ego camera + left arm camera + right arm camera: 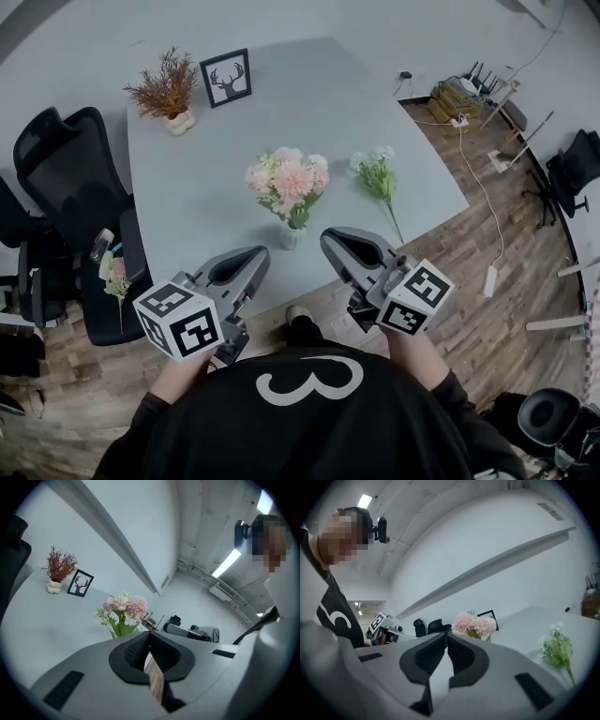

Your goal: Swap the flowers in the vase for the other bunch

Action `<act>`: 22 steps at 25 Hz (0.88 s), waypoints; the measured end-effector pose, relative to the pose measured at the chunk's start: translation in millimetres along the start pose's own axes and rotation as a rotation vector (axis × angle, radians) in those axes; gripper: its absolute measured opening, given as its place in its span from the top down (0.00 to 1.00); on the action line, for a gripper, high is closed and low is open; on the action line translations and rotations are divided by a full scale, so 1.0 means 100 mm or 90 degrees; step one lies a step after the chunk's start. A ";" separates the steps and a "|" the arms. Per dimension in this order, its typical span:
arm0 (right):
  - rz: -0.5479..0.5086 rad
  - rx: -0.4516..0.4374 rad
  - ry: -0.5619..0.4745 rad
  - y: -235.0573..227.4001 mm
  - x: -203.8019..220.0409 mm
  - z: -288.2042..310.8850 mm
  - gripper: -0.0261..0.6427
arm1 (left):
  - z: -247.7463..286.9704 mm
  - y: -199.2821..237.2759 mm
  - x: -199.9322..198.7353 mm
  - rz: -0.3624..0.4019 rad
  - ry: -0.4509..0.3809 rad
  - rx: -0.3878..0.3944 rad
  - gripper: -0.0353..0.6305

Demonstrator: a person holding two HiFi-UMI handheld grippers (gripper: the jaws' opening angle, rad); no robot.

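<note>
A bunch of pink flowers (289,180) stands in a small white vase (292,236) near the table's front edge. The other bunch (378,173), white blooms on green stems, lies flat on the table to the vase's right. My left gripper (257,255) hovers just left of the vase, its jaws shut and empty. My right gripper (330,238) hovers just right of the vase, also shut with nothing held. The left gripper view shows the pink flowers (124,611) beyond the closed jaw tips (149,634). The right gripper view shows the pink flowers (473,624) and the white bunch (555,651).
A dried reddish plant in a white pot (169,89) and a framed deer picture (226,78) stand at the table's far left. Black office chairs (66,159) crowd the left side, one bearing a small flower sprig (117,278). Cables and a power strip (487,279) lie on the wood floor at right.
</note>
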State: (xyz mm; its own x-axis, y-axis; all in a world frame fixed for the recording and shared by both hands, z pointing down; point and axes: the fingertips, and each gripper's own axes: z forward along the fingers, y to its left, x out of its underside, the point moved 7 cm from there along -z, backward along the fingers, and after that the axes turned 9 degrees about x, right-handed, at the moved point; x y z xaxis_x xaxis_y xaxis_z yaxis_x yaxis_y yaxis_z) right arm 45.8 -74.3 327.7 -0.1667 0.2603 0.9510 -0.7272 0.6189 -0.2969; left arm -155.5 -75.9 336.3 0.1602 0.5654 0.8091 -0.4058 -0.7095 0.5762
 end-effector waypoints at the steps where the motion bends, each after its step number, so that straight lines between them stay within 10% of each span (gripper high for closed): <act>1: -0.004 0.004 -0.001 -0.05 -0.02 0.04 0.94 | 0.02 0.04 -0.02 -0.003 -0.002 -0.003 0.93; 14: -0.043 0.055 -0.011 -0.36 -0.12 0.46 0.37 | 0.09 0.41 -0.10 -0.036 -0.019 -0.034 0.93; 22: -0.057 0.051 0.030 -0.45 0.06 0.77 0.21 | 0.02 0.49 -0.05 -0.047 -0.018 -0.050 0.93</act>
State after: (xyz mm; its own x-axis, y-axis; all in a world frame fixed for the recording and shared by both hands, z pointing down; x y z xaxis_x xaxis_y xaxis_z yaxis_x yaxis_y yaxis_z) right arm 26.1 -157.8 353.2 -0.0694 0.2426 0.9676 -0.7884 0.5810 -0.2022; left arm -174.0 -114.3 360.4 0.2173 0.6023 0.7681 -0.4603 -0.6307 0.6248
